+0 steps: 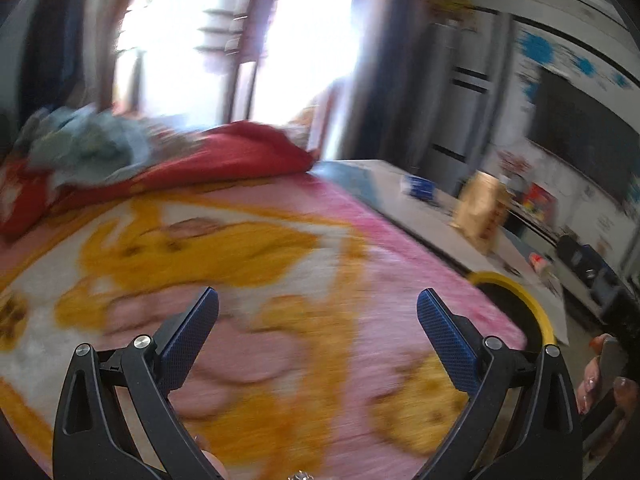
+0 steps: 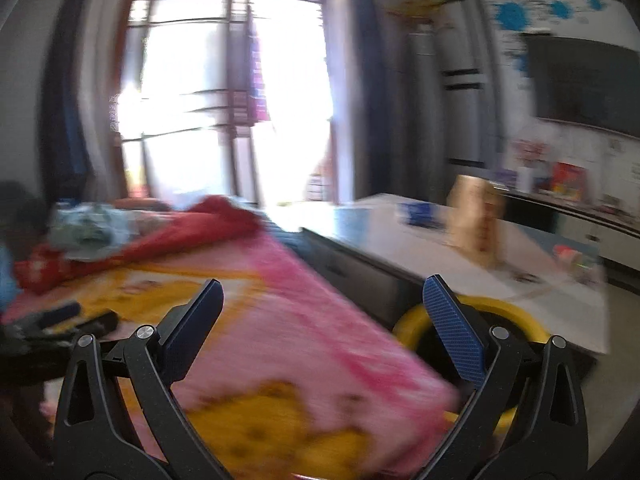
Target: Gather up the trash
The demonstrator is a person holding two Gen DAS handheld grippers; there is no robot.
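We are looking at a task that, by our judgement, is barely begun or between pickups: the left gripper point(image 1: 318, 304) is hanging with its fingers point(image 1: 192, 332) spread wide and nothing between them, and the right gripper point(image 2: 322, 294) is showing the same wide, empty spread. Both views are blurring, so we are not able to name any single piece of trash with confidence. What may be trash is sitting on the pale surface point(image 2: 532, 280) beside the bed: a tan paper bag point(image 2: 474, 216) standing upright toward its middle, a small blue pack point(image 2: 418, 210) nearer its far edge, and a small red and white item point(image 1: 540, 262) near its close corner. The yellow-rimmed bin point(image 2: 412, 326), where we are judging the trash belongs, is standing on the floor in the gap between the bed's right edge and the surface's near edge. We are seeing no trash on the pink and yellow blanket point(image 1: 248, 256), only heaped red and blue bedding point(image 1: 240, 156) at its far end. The blanket is offering open room; the gap around the bin is tight, and a hand holding a phone point(image 1: 604, 368) is sitting just beside it.
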